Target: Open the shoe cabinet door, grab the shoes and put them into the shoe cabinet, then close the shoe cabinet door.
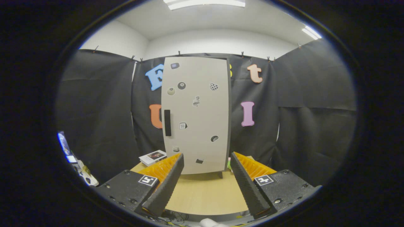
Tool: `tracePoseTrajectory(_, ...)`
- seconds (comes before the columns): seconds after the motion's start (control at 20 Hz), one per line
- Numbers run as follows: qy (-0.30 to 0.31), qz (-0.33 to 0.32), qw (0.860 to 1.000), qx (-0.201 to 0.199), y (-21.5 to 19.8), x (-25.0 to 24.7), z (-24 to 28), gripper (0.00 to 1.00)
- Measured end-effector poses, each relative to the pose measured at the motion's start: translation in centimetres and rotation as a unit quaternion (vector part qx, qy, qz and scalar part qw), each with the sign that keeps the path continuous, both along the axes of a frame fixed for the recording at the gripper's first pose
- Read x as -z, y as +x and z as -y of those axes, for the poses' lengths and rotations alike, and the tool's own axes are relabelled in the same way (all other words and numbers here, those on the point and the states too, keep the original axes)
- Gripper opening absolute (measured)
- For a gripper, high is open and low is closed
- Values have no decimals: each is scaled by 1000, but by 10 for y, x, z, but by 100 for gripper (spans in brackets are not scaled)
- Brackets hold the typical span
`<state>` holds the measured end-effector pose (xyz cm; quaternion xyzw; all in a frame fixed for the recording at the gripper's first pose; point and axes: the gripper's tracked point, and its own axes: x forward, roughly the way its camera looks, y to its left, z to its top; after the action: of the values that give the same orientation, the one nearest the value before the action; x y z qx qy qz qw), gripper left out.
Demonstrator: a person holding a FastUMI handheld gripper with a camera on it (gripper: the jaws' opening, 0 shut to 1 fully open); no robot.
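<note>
A tall white shoe cabinet point(195, 115) stands upright at the far side of a light wooden table point(205, 192). Its door is shut and carries several small stickers. A black vertical handle point(167, 122) sits near the door's left edge. My gripper point(206, 164) is open, well back from the cabinet, with nothing between its fingers. The cabinet's base shows beyond the gap between the fingertips.
A white box with a dark picture point(153, 156) lies on the table to the left of the cabinet. A small green thing point(228, 164) peeks out at the cabinet's lower right corner. Black cloth walls close the booth behind and at both sides.
</note>
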<state>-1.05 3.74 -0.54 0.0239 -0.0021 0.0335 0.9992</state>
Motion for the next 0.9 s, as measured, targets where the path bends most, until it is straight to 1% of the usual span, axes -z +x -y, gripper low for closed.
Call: tracePoseTrajectory(0.9,-9,8,1000,0,-8,-7,-5,97)
